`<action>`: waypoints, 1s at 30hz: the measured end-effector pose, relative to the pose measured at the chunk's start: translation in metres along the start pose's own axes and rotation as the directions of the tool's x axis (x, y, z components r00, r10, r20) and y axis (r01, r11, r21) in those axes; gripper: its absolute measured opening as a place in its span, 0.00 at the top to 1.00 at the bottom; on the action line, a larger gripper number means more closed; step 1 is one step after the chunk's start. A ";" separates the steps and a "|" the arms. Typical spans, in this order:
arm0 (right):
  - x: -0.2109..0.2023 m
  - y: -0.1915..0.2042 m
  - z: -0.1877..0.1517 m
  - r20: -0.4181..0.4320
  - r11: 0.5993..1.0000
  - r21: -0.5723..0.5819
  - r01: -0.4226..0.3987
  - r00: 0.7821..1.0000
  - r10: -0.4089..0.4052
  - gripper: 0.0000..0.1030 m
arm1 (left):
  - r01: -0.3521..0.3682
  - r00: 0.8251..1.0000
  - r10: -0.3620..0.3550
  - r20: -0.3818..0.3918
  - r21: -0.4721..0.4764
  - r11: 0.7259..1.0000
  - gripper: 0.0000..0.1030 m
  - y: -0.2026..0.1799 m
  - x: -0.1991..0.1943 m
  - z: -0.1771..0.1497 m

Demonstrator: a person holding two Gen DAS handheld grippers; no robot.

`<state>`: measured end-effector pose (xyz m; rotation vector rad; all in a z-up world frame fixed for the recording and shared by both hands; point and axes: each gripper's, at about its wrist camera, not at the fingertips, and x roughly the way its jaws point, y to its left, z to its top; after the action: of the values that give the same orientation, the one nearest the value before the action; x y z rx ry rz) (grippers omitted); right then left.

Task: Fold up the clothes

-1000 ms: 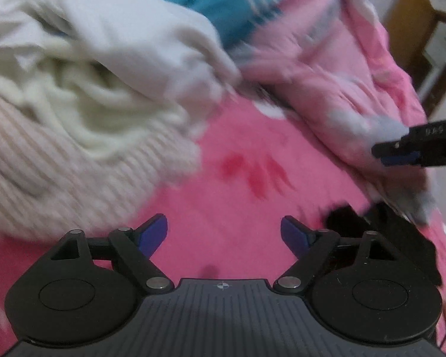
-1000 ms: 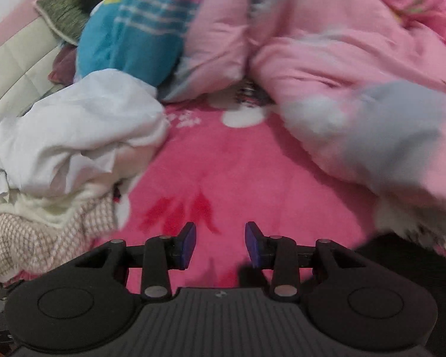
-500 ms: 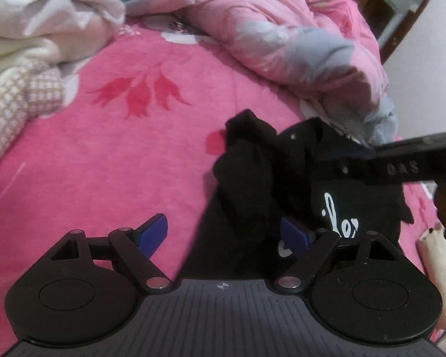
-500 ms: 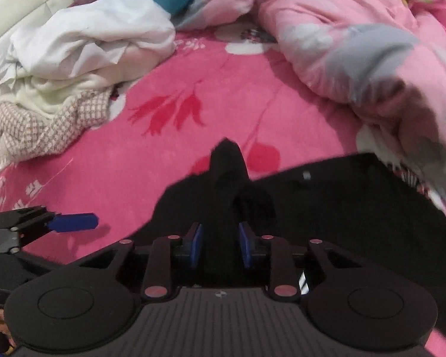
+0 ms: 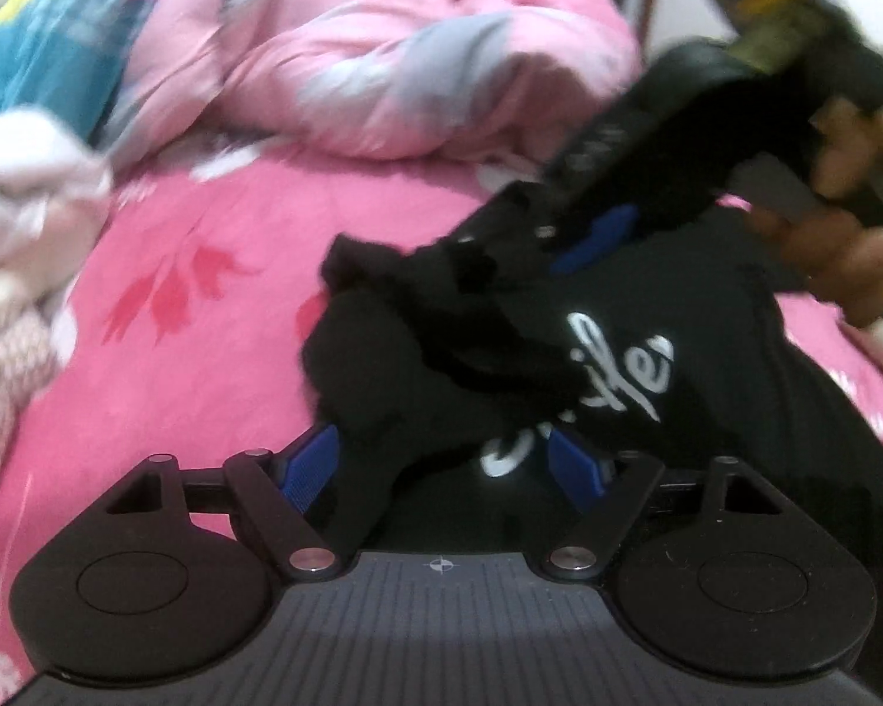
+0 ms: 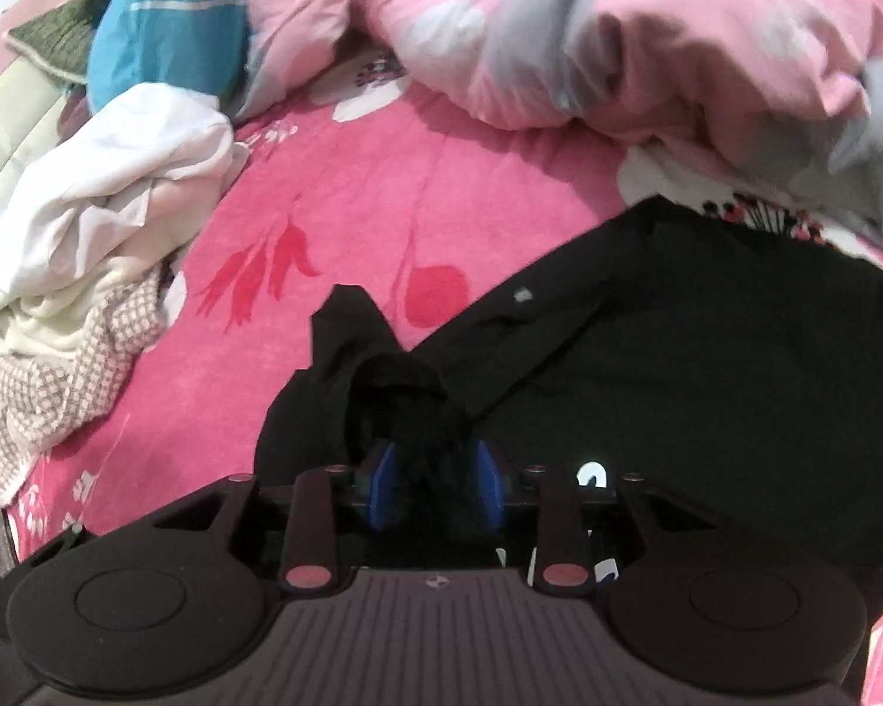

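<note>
The black shirt (image 6: 706, 365) lies crumpled on the pink bed (image 6: 353, 217), its bunched end pinched in the right claw (image 6: 435, 485), while the spread left claw (image 5: 441, 465) straddles cloth directly ahead.

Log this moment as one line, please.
step: grasp | right gripper: shut on black T-shirt | left gripper: open around its bunched fabric | surface: pink bedspread
</note>
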<state>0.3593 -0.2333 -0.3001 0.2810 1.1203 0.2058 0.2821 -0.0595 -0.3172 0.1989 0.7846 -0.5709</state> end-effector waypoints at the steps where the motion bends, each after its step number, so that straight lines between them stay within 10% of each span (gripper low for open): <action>1: 0.002 -0.003 0.001 -0.006 1.000 0.010 -0.007 1.000 0.007 0.68 | 0.004 1.000 -0.004 0.002 0.023 1.000 0.23 -0.005 0.002 0.001; 18: 0.022 0.000 0.034 0.006 0.979 -0.197 -0.049 0.999 0.051 0.56 | 0.082 0.996 -0.078 -0.034 0.123 0.989 0.29 -0.042 0.059 0.018; 30: 0.035 0.021 0.031 0.014 0.855 -0.517 -0.037 0.999 0.052 0.63 | 0.091 0.994 -0.086 -0.064 0.090 0.992 0.49 -0.040 0.074 0.016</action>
<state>0.4015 -0.2065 -0.3103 -0.1736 0.9892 0.5335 0.3114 -0.1293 -0.3568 0.2688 0.8284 -0.6885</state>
